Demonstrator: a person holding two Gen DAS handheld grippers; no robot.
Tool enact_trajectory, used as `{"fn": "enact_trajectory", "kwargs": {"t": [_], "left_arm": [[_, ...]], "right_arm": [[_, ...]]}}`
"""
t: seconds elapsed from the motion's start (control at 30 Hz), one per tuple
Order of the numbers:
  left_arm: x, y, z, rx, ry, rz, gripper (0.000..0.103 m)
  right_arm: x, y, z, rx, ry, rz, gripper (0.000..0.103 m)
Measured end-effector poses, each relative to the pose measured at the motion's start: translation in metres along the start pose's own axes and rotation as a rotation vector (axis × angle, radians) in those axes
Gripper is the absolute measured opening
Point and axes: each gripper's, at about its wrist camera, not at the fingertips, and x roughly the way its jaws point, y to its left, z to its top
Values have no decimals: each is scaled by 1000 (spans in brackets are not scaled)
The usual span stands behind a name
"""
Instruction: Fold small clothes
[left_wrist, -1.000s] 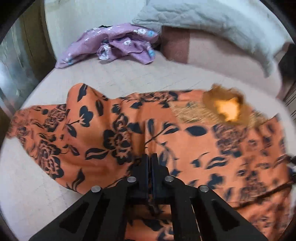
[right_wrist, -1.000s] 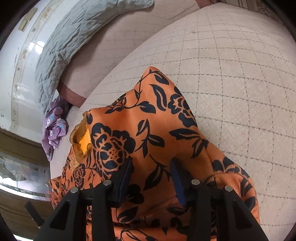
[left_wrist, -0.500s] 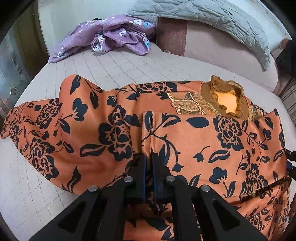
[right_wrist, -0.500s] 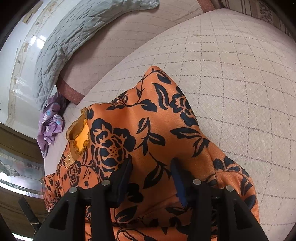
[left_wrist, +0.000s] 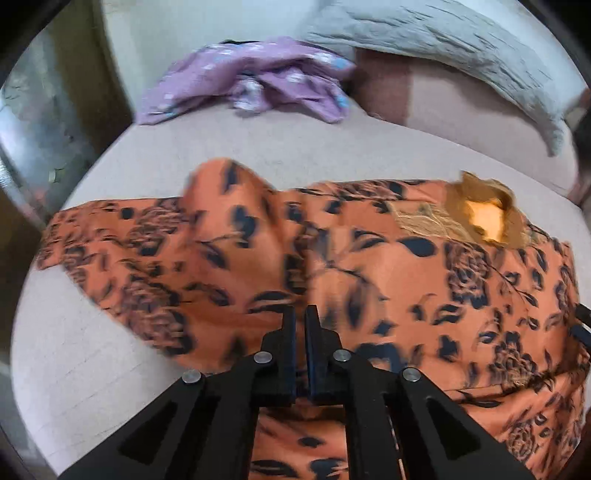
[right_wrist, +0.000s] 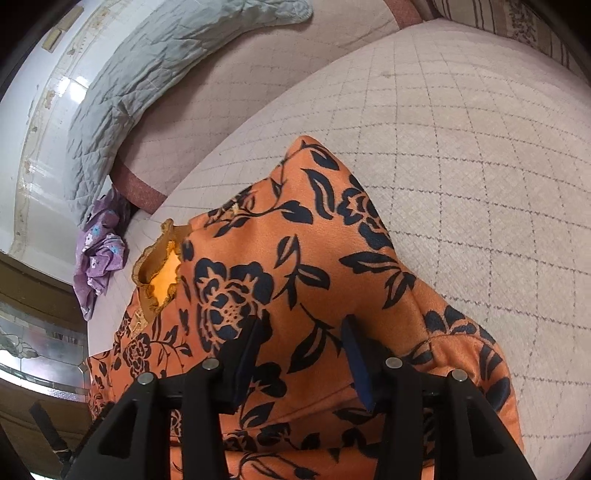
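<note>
An orange garment with a black flower print (left_wrist: 369, 266) lies spread across a quilted bed. Its frilled yellow neckline (left_wrist: 484, 218) is at the far right. My left gripper (left_wrist: 300, 314) is shut on a fold of this garment near its middle, and the cloth rises in a ridge from the fingertips. In the right wrist view the same garment (right_wrist: 295, 258) shows a raised corner pointing away and the neckline (right_wrist: 162, 273) at the left. My right gripper (right_wrist: 301, 332) stands open low over the cloth, which passes flat between its blue pads.
A crumpled purple flowered garment (left_wrist: 258, 77) lies at the far side of the bed (left_wrist: 295, 144), also seen as purple cloth (right_wrist: 98, 254) in the right wrist view. A grey quilted cover (left_wrist: 443, 40) drapes over the pink headrest. Bare quilted bed (right_wrist: 461, 147) stretches right of the orange garment.
My left gripper has moved with the pinched fold, and its view is now blurred. The garment's left part has shifted and bunched higher. The right gripper has stayed in place.
</note>
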Motion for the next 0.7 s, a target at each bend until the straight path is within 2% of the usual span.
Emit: {"fn": "enact_trajectory", "kwargs": {"t": [0.03,0.1,0.13,0.17,0.23,0.27,0.3,0.4,0.47,0.53,0.7], "left_arm": [[-8,8,3,-21,-25,-21,10],[-29,38,9,-101,-94,-48,37],[-39,61,11,-161,-139,-16,68],[-46,81,10,-215,-172,37,85],[-47,117,7,-318,-187,139,85],[-40,147,3,-396,-154,179,85],[-33,167,-2,-456,-122,179,85],[-8,226,-22,-678,-26,112,85],[6,246,-30,-781,-11,44,85],[15,256,-31,-823,-1,-4,85],[30,274,-14,-844,-52,-47,85]], "right_arm": [[-3,3,-1,-5,-9,26,50],[-5,11,-3,-36,-22,61,50],[-3,15,-5,-57,-15,72,52],[3,21,-8,-80,17,81,54],[18,26,-13,-106,95,62,60],[21,29,-16,-127,87,43,60],[19,32,-17,-142,69,36,60],[18,39,-18,-163,72,39,63],[19,40,-21,-162,70,34,65],[22,44,-24,-176,62,19,66],[23,48,-27,-208,52,7,69]]}}
